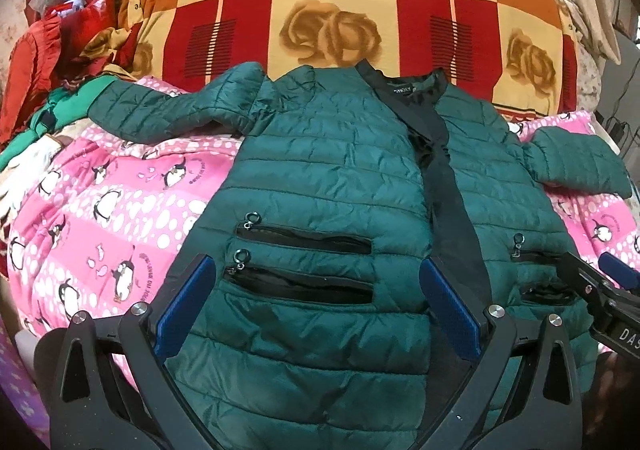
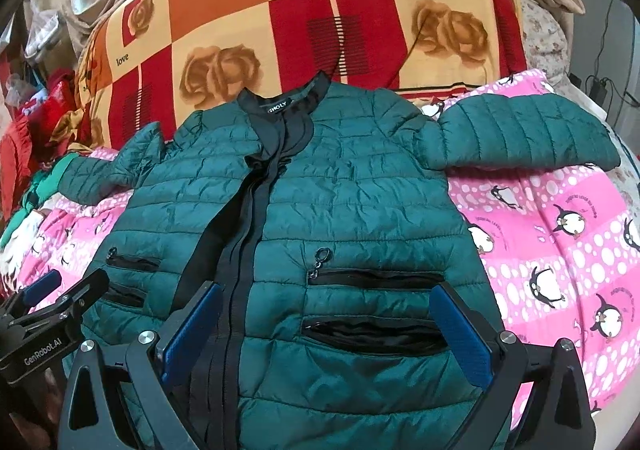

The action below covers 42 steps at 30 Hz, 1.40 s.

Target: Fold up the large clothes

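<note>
1. While it lies front-up and spread flat on a pink penguin blanket (image 1: pixel 120 218), the green quilted jacket (image 1: pixel 332 178) fills the middle of both views, collar toward the top of the frame.
2. Its black zipper band (image 2: pixel 240 242) runs down the front, with two zipped pockets (image 1: pixel 304 262) on each side.
3. One sleeve (image 1: pixel 168 106) stretches to the upper left in the left view; the other sleeve (image 2: pixel 520 130) reaches the upper right in the right view.
4. The left hand-held gripper (image 1: pixel 320 306) hovers over the lower hem, its blue pads wide apart, nothing clamped.
5. The right hand-held gripper (image 2: pixel 324 330) hangs likewise, fingers spread, over the other front panel.
6. Behind the collar lies a red and orange rose-print cover (image 1: pixel 328 2).
7. Piled clothes (image 1: pixel 60 42) sit at the far left.
</note>
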Motion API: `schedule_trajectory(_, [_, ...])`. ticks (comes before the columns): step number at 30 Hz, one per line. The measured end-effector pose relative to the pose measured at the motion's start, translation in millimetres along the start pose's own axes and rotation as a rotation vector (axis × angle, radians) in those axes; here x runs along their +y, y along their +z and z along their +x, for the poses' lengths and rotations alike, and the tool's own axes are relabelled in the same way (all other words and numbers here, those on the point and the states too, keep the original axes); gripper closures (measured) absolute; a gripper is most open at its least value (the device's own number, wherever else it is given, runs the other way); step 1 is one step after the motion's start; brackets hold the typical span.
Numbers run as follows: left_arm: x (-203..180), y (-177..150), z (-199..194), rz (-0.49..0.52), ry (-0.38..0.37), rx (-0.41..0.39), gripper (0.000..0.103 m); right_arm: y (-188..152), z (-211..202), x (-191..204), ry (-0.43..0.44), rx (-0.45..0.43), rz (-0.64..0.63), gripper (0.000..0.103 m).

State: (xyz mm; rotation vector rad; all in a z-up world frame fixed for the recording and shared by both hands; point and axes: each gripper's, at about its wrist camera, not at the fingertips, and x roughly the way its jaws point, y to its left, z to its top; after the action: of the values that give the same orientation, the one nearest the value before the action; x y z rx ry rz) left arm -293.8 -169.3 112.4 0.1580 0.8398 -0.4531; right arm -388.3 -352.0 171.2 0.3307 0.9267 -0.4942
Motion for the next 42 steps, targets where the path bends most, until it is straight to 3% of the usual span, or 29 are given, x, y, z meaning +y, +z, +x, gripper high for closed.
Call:
schedule_trajectory(4, [-0.4,-0.4,0.0,0.000,-0.002,0.002,0.001,0.0,1.4,0.1,-0.001,0.023,0.002,0.000])
schedule_trajectory(11, [-4.0,-5.4,1.1,0.008,-0.008,0.011,0.001,-2.4,3.0,-2.5,0.028,-0.045,0.030,0.000])
schedule_trajectory(20, [-4.6,-7.3,2.7,0.003,-0.007,0.018,0.001,-3.8,7.0,-2.9,0.025,-0.067,0.038,0.000])
schedule_trajectory(42, [-0.5,-6.7,14.7,0.009,-0.006,0.024,0.001,-2.5,18.2,2.6,0.014,-0.009,0.023,0.000])
